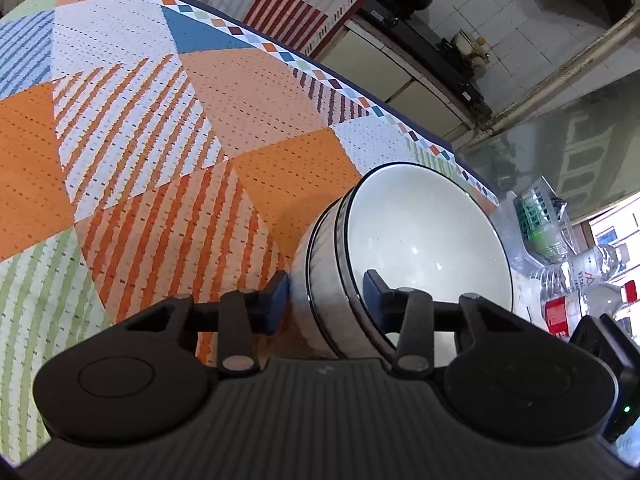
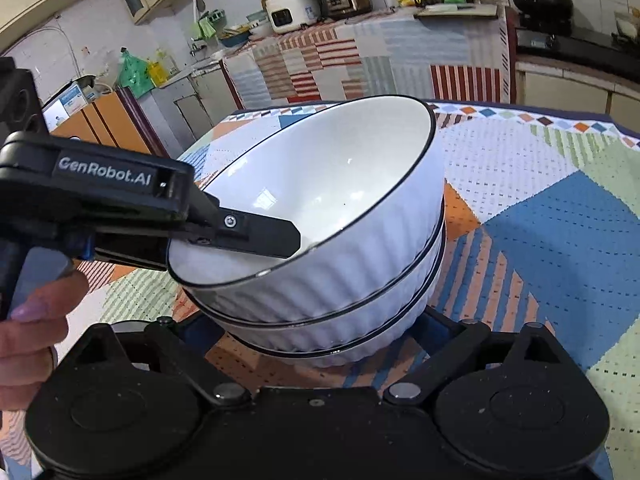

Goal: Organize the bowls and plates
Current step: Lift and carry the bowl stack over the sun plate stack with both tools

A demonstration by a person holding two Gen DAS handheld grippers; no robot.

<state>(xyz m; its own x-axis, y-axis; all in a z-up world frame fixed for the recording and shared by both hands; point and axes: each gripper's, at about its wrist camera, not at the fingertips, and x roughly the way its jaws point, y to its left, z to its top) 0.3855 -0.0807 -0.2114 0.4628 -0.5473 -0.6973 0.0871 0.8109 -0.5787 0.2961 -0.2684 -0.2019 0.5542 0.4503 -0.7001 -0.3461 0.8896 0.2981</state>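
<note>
Bowls (image 2: pixel 320 216) stacked; right tool (image 2: pixel 320 334) tips hidden beneath.

The patterned tablecloth (image 1: pixel 160 140) lay bare and open to the left of the stacked bowls (image 2: pixel 340 248). On the other side, plastic bottles (image 1: pixel 576 280) and a clear container (image 1: pixel 540 220) crowded the table edge just beside the stack. The left gripper (image 1: pixel 326 288) straddled the near rim, blocking that side.

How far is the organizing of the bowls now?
Done: three white bowls are nested into one stack on the patterned tablecloth. In hand: the left hand-held gripper straddles the top bowl's rim, which sits tilted. Left: settling it level; no plates are visible.
</note>
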